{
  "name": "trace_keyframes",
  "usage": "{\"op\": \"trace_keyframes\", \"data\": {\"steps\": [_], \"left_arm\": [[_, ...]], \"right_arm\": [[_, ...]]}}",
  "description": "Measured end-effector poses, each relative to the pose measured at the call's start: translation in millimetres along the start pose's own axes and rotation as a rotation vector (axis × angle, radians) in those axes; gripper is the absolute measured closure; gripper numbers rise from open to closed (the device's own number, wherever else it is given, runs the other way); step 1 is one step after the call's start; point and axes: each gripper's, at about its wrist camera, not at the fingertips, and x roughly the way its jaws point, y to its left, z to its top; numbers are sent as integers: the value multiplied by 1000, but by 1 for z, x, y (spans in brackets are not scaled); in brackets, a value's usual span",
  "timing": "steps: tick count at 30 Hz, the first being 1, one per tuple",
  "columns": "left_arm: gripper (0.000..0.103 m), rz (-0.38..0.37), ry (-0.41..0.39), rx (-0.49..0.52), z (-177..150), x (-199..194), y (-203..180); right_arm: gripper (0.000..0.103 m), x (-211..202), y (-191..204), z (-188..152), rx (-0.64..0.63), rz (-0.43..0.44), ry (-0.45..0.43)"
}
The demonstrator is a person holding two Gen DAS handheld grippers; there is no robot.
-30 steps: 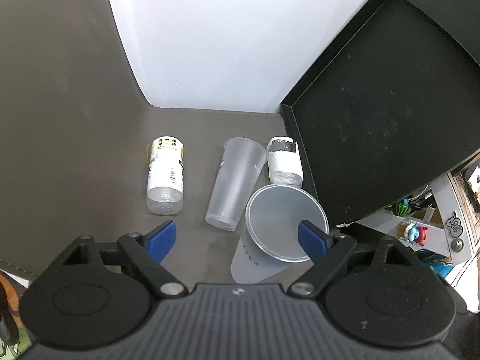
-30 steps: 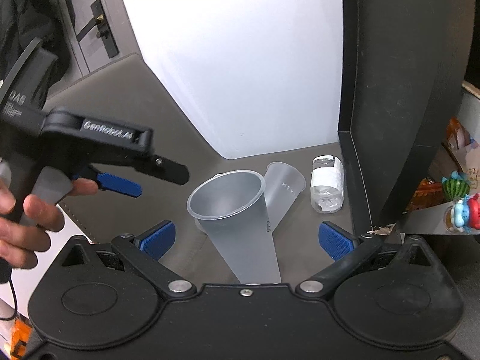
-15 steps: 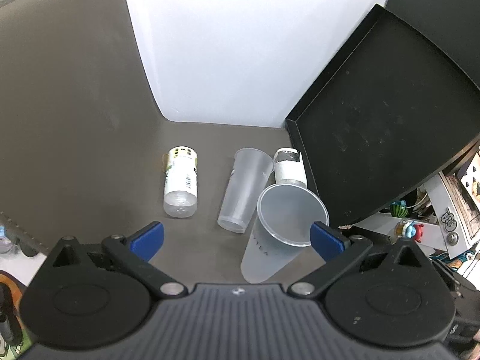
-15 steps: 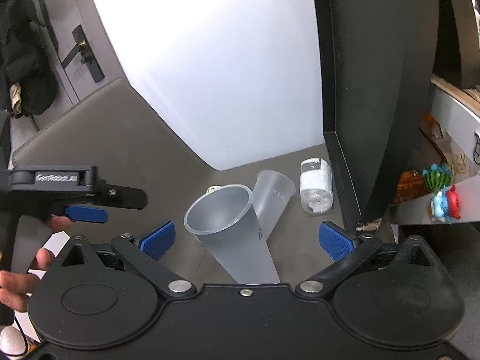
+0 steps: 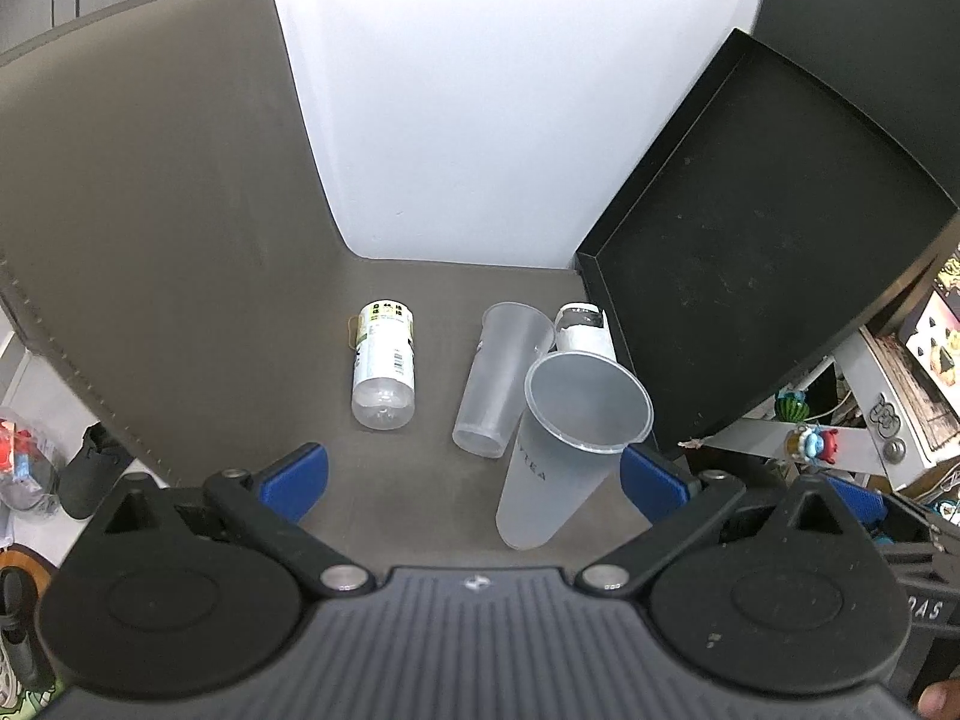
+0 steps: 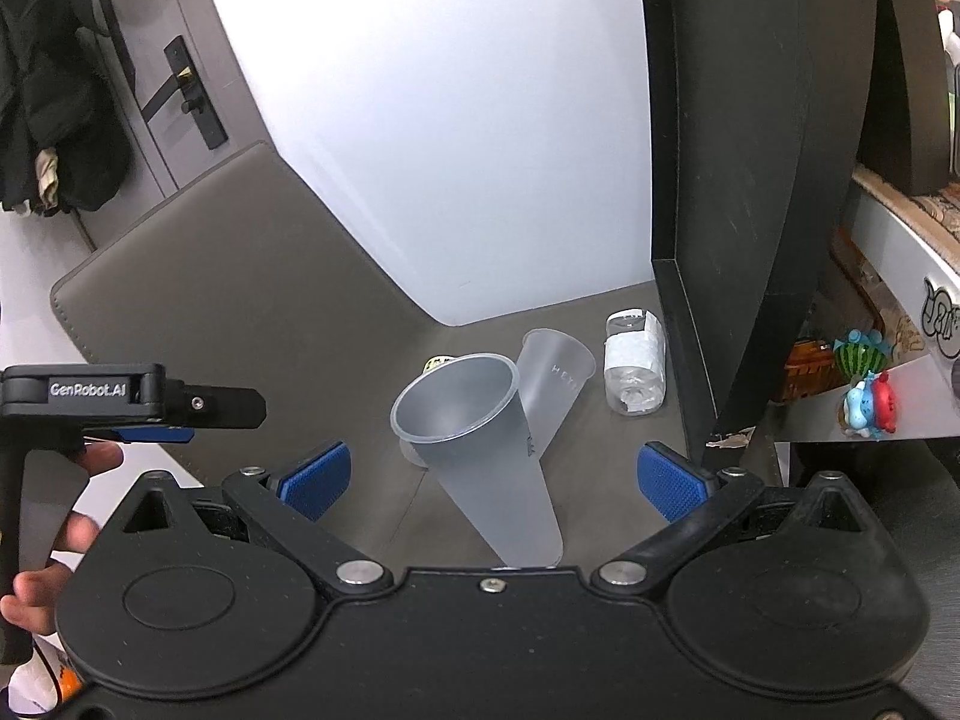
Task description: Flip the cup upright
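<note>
A frosted plastic cup (image 5: 558,468) stands upright on the grey mat, mouth up; it also shows in the right wrist view (image 6: 480,456). A second clear cup (image 5: 501,378) lies on its side just behind it, also in the right wrist view (image 6: 555,378). My left gripper (image 5: 474,477) is open and empty, raised above and in front of the cups. My right gripper (image 6: 492,474) is open and empty, with the upright cup between its fingers' line of sight but apart from them. The left gripper's body (image 6: 120,402) shows at the left of the right wrist view.
A bottle with a yellow-green label (image 5: 384,366) lies left of the cups. A white-labelled bottle (image 5: 585,330) lies at the right by a leaning black tray (image 5: 750,276). The grey mat (image 5: 180,240) curls up at the left. A shelf with toys (image 6: 864,384) is at the right.
Both grippers have pulled back and up from the cups, so the cups look smaller and farther. The upright cup stays standing. Both grippers stay open.
</note>
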Motion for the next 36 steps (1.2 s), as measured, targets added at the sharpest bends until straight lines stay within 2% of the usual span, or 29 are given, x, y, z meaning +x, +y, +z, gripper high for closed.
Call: {"op": "trace_keyframes", "data": {"steps": [8,20,36], "left_arm": [[0,53,-9,5,-12,-16,2],[0,34,3,26,-30,-32,3],[0,30,-8,34,-37,-43,7]], "right_arm": [[0,-13,5,2,-21,-16,11],[0,-28,19,2,-82,-23,29],[0,-34,24,1,-92,-53,44]]}}
